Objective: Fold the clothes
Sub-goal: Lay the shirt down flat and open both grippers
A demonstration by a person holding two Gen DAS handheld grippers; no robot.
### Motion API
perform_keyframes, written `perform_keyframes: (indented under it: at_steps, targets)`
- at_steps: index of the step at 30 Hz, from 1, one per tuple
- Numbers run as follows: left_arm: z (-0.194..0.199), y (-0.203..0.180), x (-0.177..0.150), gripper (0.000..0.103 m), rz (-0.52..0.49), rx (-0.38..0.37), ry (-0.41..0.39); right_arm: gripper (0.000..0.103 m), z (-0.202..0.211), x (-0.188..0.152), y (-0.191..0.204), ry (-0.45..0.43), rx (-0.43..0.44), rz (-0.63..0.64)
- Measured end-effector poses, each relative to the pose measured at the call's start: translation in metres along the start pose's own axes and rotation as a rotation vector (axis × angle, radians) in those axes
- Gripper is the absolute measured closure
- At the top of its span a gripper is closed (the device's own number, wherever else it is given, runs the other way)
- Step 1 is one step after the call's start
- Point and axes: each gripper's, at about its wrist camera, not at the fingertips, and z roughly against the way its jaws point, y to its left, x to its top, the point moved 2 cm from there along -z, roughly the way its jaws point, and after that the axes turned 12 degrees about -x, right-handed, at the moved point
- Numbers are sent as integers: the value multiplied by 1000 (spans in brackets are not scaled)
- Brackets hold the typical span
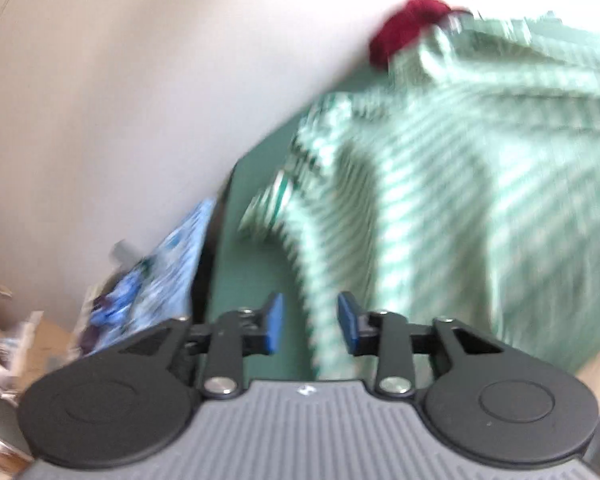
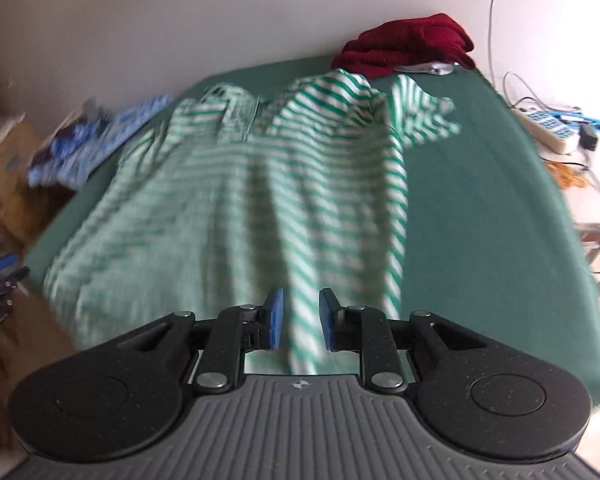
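Note:
A green-and-white striped polo shirt [image 2: 260, 184] lies spread and rumpled on a green-covered table [image 2: 480, 200], collar at the far end. It also shows blurred in the left wrist view [image 1: 440, 200]. My right gripper [image 2: 299, 320] has its blue pads apart with the shirt's near hem running between them. My left gripper [image 1: 310, 324] has its pads apart too, with the shirt's edge between them. Whether either pad pair presses the cloth I cannot tell.
A dark red garment [image 2: 408, 46] is piled at the table's far right corner, also in the left wrist view [image 1: 404, 26]. Blue patterned cloth [image 2: 96, 140] lies off the left edge over boxes. A power strip [image 2: 548, 128] and cables lie at right.

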Motion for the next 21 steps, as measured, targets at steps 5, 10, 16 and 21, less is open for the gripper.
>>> perform_keyframes:
  at_steps: [5, 10, 16, 21]
  targets:
    - [-68, -13, 32, 63, 23, -65, 37, 83, -41, 19, -8, 60, -57, -73]
    - [-80, 2, 12, 46, 37, -89, 60, 86, -47, 17, -34, 109, -120, -130]
    - [-64, 51, 30, 40, -20, -140, 22, 88, -46, 37, -45, 221, -186, -92]
    - [-79, 120, 104, 8, -28, -183, -114, 66, -50, 125, -62, 154, -250, -158]
